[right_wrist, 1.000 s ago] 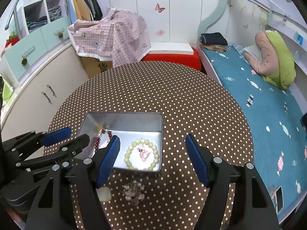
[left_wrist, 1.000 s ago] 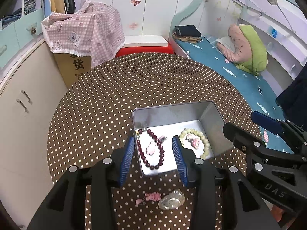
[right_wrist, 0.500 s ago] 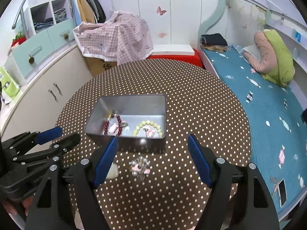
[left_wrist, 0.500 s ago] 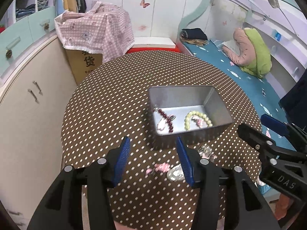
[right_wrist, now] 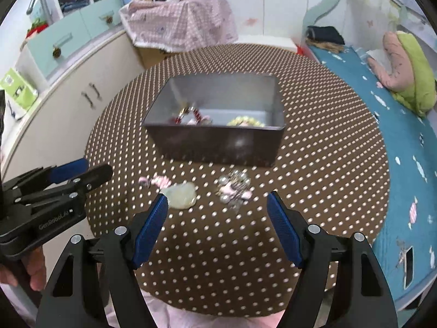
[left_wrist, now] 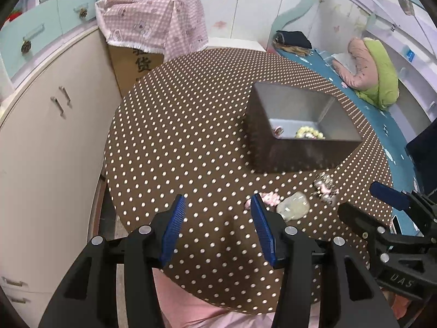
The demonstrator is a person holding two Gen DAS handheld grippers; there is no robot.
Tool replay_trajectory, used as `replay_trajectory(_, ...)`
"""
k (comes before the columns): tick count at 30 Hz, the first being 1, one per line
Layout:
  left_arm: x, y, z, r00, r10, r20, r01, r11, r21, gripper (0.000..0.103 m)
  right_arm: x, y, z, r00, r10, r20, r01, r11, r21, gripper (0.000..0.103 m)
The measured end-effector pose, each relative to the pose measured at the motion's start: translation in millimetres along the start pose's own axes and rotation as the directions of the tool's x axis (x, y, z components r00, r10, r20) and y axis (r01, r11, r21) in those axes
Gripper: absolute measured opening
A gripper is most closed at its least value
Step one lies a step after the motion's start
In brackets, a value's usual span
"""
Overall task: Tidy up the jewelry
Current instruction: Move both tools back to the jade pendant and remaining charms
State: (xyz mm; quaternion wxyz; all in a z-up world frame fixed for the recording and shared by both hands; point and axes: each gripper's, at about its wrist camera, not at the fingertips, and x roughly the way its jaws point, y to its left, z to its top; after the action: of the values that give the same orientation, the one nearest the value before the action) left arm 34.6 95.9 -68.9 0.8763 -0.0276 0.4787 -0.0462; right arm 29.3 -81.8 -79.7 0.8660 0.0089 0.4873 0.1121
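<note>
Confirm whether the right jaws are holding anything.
No, the right gripper is open and empty above the table.

Right tool (left_wrist: 393, 248) body: "DAS". Left tool (right_wrist: 52, 191): "GenRobot.AI". Cardboard box (left_wrist: 133, 64): "货".

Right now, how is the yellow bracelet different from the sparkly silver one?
The yellow bracelet lies inside the metal box; the silver bracelet lies outside it on the dotted table. The yellow one has plain pale beads; the silver one is shiny, with pink bits. Neither is held.
</note>
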Motion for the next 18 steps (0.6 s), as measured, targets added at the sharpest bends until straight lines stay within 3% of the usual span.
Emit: replay_trajectory(18, 26.7, 21.4, -9.4, 0.997, -0.016, -0.076, 0.014, 1.000, -0.017, 0.048, 55.7, 34.7, 2.1, 0.989, 0.015, -0.145, -0.021, 0.999, -0.043, 0.073)
